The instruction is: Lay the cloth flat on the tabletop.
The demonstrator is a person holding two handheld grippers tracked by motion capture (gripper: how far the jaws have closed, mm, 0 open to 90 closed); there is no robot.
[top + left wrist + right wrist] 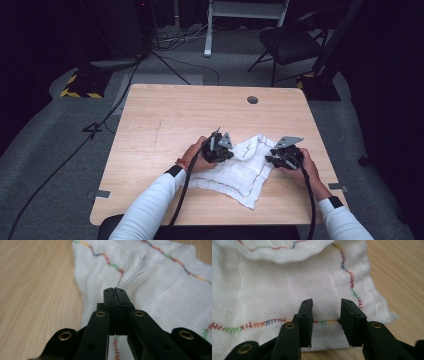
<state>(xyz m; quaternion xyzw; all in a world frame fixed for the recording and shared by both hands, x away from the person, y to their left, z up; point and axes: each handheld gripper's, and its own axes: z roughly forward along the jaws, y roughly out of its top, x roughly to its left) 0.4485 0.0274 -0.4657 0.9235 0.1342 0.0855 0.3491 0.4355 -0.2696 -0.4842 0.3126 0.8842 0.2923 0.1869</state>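
The cloth (pixel 240 170) lies rumpled on the near half of the table (pixel 150 120), a white gauzy square with a rainbow-stitched hem, one corner pointing toward the person and a fold turned over along its far edge. In the left gripper view the cloth (pixel 160 282) spreads ahead of the jaws, which are pressed together with no gap; whether any fabric is caught between the tips I cannot tell, since the cloth runs right under them. The left gripper (pixel 220 149) sits over the cloth's left edge in the high view. The right gripper (pixel 281 157) is at the right edge with its jaws standing narrowly apart over the stitched hem (pixel 249 325), the cloth (pixel 274 290) lying between and beyond them, nothing gripped yet. The work looks like taking two edges to spread or fold the cloth. The risks come from the fabric itself — thin and loose, it could slip out of a shallow pinch at the hem, or the right jaws could close on the doubled layer near the fold and drag both plies. If the hands pull apart unevenly, the cloth may bunch or slide across the smooth wood instead of flattening.
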